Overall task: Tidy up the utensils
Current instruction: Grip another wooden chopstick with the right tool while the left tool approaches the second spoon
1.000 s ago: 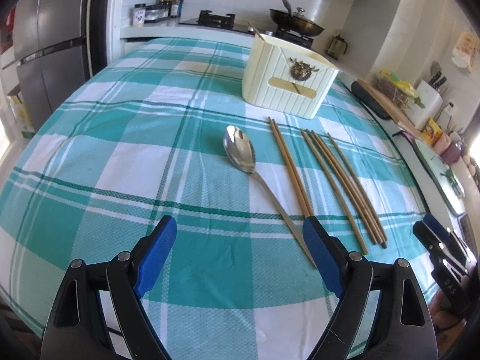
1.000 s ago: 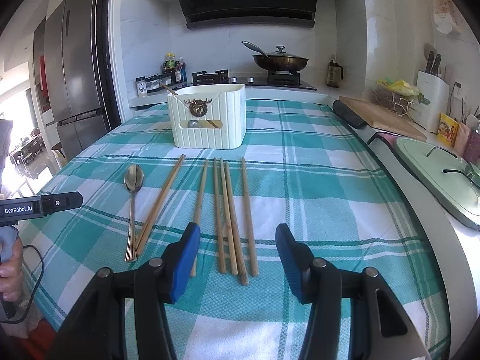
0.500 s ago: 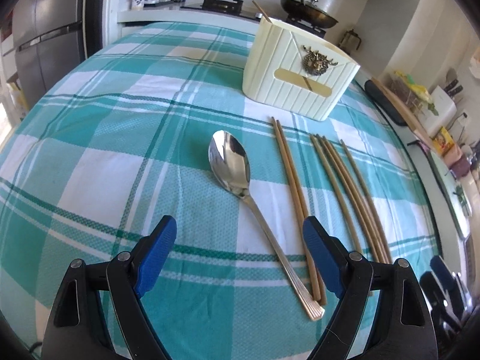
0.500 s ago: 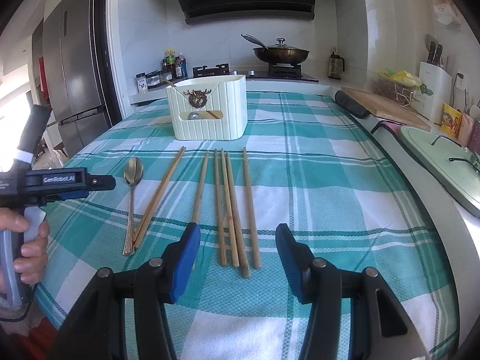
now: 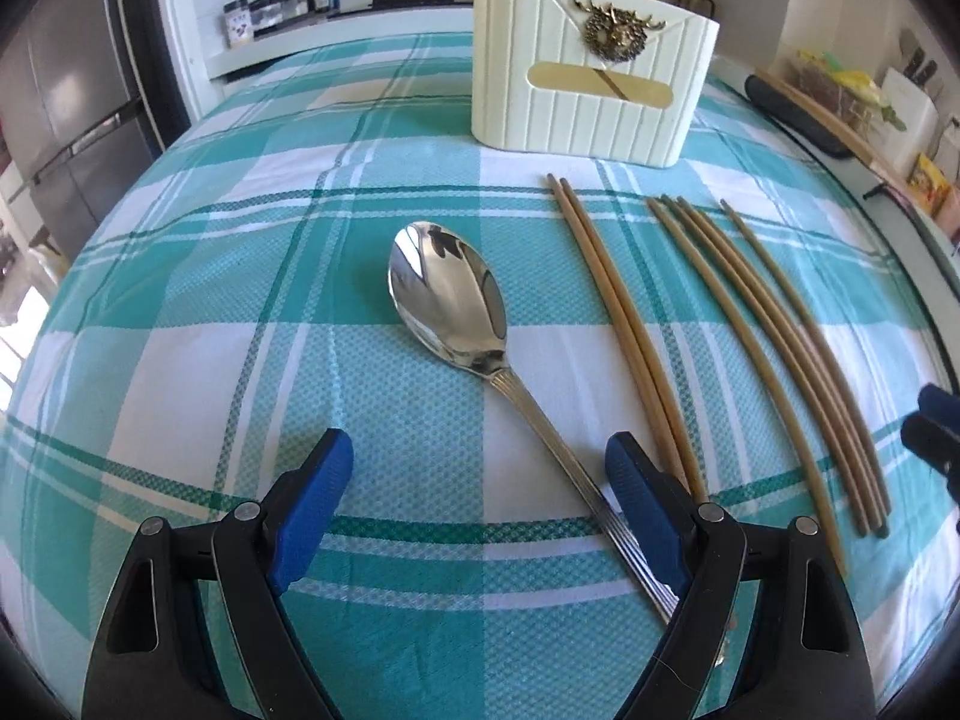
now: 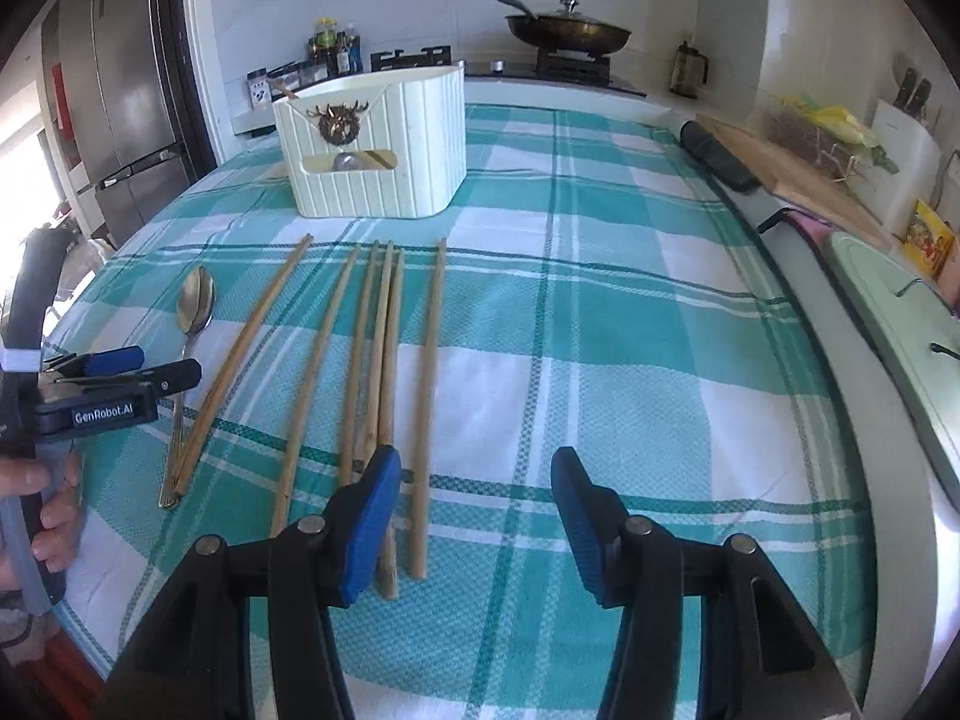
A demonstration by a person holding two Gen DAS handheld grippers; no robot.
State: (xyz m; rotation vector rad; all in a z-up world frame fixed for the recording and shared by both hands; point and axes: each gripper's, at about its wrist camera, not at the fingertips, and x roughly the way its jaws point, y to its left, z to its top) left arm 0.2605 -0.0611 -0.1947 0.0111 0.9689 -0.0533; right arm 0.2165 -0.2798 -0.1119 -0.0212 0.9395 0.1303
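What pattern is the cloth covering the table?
Teal-and-white plaid tablecloth, clearest in the left wrist view.

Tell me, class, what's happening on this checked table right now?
A person holds a gripper in each hand over loose utensils. The left gripper is open above the spoon handle; the right gripper is open over the chopsticks. Nothing is gripped. The cream utensil holder stands behind them.

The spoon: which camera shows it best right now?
The left wrist view: the spoon lies large and central, bowl sharp, handle running toward the open left gripper. In the right wrist view it is small at the left edge, handle partly hidden by that gripper.
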